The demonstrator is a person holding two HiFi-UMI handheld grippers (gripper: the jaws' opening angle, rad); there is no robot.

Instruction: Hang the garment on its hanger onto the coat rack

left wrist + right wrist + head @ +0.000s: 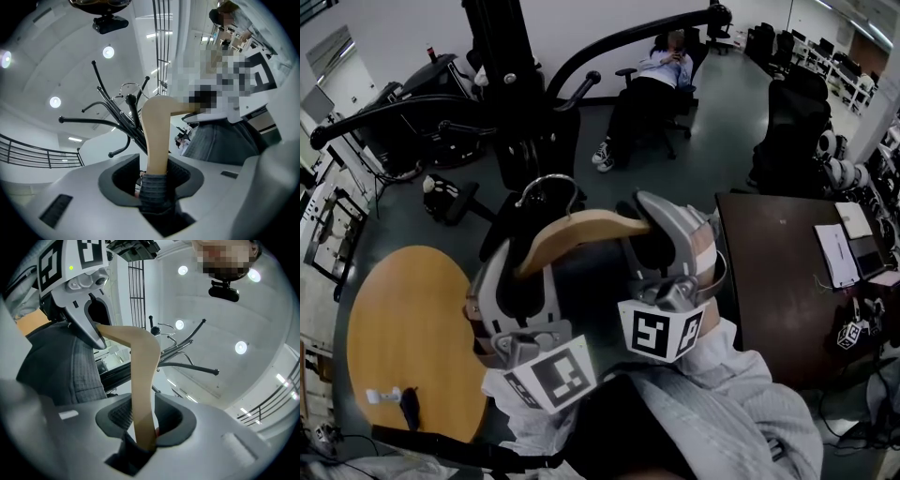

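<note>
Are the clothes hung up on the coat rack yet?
Not yet. Done: the grey garment sits on the wooden hanger. In hand: the left gripper and right gripper both have jaws closed on the hanger, lifted near the black coat rack. Still to do: its metal hook seems over no rack arm yet.

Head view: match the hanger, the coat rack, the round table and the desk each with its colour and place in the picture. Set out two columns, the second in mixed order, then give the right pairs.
Column one
1 hanger
2 coat rack
3 round table
4 desk

Column two
A dark brown, at the right
B light wood, in the centre
C black, at the top, left of centre
D orange-brown, at the lower left

Pairs: 1-B, 2-C, 3-D, 4-A
</note>
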